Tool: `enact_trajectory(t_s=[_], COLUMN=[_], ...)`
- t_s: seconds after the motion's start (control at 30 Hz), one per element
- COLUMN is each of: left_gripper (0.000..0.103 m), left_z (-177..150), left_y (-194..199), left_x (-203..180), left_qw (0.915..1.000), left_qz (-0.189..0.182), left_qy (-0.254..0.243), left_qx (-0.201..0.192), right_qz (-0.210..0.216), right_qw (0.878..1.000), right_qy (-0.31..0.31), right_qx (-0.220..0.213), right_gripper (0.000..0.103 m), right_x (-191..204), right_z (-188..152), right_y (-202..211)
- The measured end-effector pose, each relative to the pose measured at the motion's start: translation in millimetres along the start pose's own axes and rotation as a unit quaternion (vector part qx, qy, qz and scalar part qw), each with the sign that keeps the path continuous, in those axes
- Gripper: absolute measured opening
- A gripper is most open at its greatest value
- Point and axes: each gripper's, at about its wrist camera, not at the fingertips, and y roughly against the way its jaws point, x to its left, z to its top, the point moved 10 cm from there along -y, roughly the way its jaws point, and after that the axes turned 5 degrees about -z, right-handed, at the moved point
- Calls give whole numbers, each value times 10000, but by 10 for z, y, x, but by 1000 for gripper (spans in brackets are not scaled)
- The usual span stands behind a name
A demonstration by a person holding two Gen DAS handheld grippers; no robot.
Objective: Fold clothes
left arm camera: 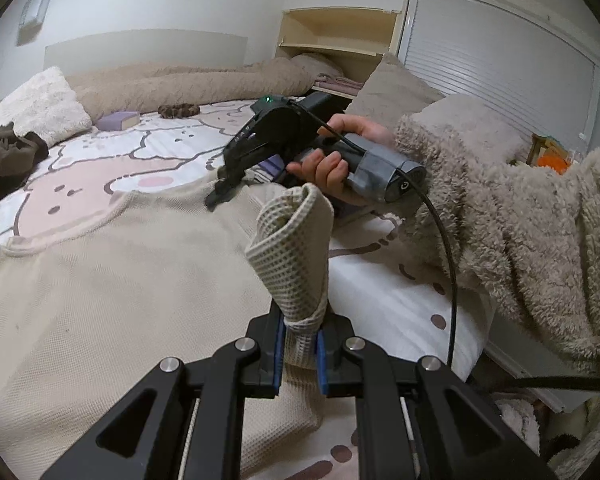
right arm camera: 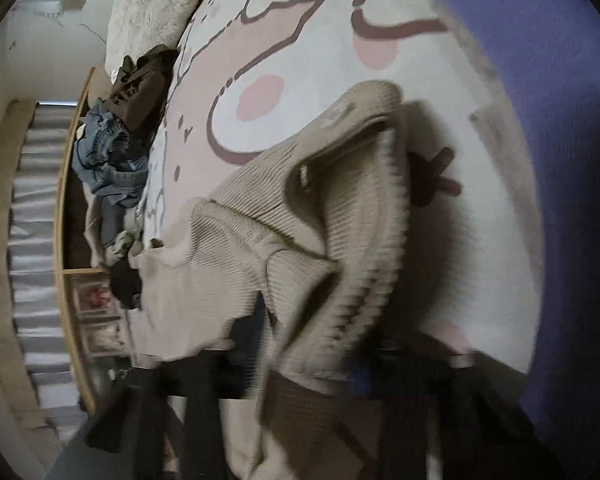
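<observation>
A beige waffle-knit garment (left arm camera: 100, 280) is lying spread across the bed (left arm camera: 380, 304), over a sheet printed with pink and brown cartoon shapes. The left gripper (left arm camera: 300, 344) is clamping a bunched fold of this garment between its blue pads (left arm camera: 278, 354), and the pinched cloth is standing up in a twisted cone above the jaws.

The right gripper (left arm camera: 220, 196) is reaching down at the far edge of the same garment, held by a hand (left arm camera: 324, 164) coming out of a fluffy grey-beige sleeve (left arm camera: 500, 208). In the right wrist view, which is blurred, a ribbed hem of the garment is passing between the dark fingers (right arm camera: 244, 344); whether the pads are pressing on it cannot be told.

As for things that are holding others: an open shelf unit (left arm camera: 340, 32) is standing at the head of the bed, its upper compartments showing bare, while the lowest one is holding a small stack of folded pale cloth (left arm camera: 336, 82). Along the bed's side in the right wrist view, a wooden-rimmed shelf (right arm camera: 66, 208) is running beside a loose heap of brown and blue clothes (right arm camera: 120, 128); what is sitting in its lower compartments is too blurred to name.

A white fluffy pillow (left arm camera: 40, 108) and a small purple box (left arm camera: 118, 120) are resting on the bed near a rolled beige blanket (left arm camera: 188, 80).
</observation>
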Motion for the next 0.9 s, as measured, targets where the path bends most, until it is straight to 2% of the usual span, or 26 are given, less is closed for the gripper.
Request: enact_trajectory(t_s=[0.13, 0.3, 0.4, 0.6, 0.73, 0.9], left_gripper=[13, 13, 13, 13, 13, 13], left_z=[11, 87, 127, 12, -223, -636], left_y=[56, 434, 790, 1557, 1994, 2370], left_x=[21, 159, 317, 678, 963, 1395], left_qw=[9996, 9958, 9946, 9878, 9798, 9639], left_qz=[-171, -419, -205, 317, 781, 1316], left_qy=[242, 796, 921, 1245, 1518, 2046], left_qx=[9, -180, -433, -881, -1038, -1083], right_qz=[-204, -292, -495, -461, -685, -1283], right_qw=[9994, 9977, 9947, 9898, 9834, 9714], right_qy=[-58, 252, 589, 1152, 1582, 1977], right_qx=[-259, -554, -684, -700, -557, -286], right_gripper=[18, 17, 17, 17, 17, 17], right_x=[61, 605, 1075, 2031, 2634, 3082], right_z=[6, 32, 8, -163, -347, -543], right_y=[31, 178, 164, -82, -512, -1228])
